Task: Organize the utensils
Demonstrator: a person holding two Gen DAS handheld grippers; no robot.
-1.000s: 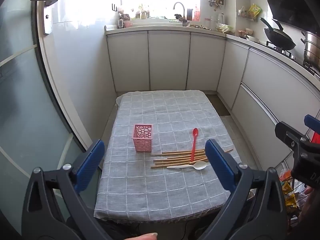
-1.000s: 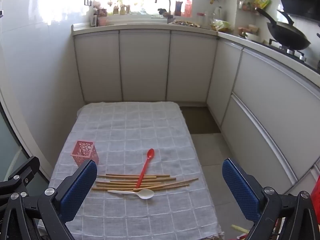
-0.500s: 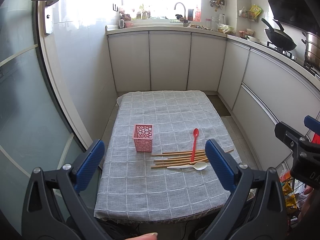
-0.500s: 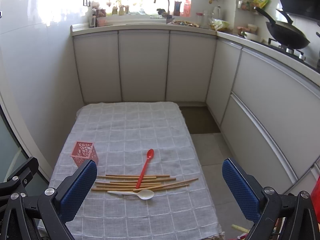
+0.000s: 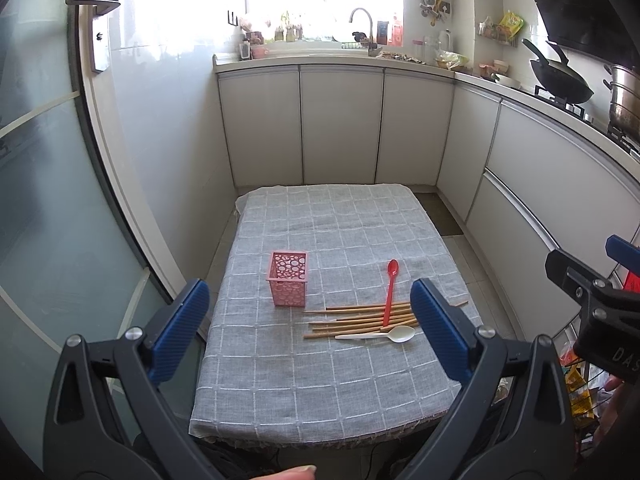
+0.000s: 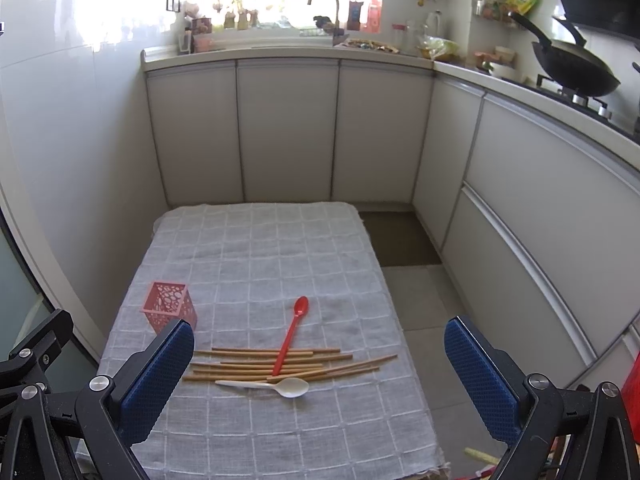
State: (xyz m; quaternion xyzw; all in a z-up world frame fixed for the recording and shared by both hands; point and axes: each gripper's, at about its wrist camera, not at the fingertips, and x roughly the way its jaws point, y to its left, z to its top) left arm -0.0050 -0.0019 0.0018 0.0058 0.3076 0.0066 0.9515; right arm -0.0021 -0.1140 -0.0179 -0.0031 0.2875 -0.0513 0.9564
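chopsticks (image 6: 280,366) and spoons on grey checked tablecloth (image 6: 260,264), white kitchen cabinets (image 6: 288,128) behind, both grippers' fingers wide

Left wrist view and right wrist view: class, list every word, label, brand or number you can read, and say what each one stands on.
"DAS": white letters on the black body of the right gripper, cut off at the frame's edge in the left wrist view.
Packets and bottles on the counter and shelf: labels too small and blurred to read.
Pink holder, spoons, chopsticks: no text.
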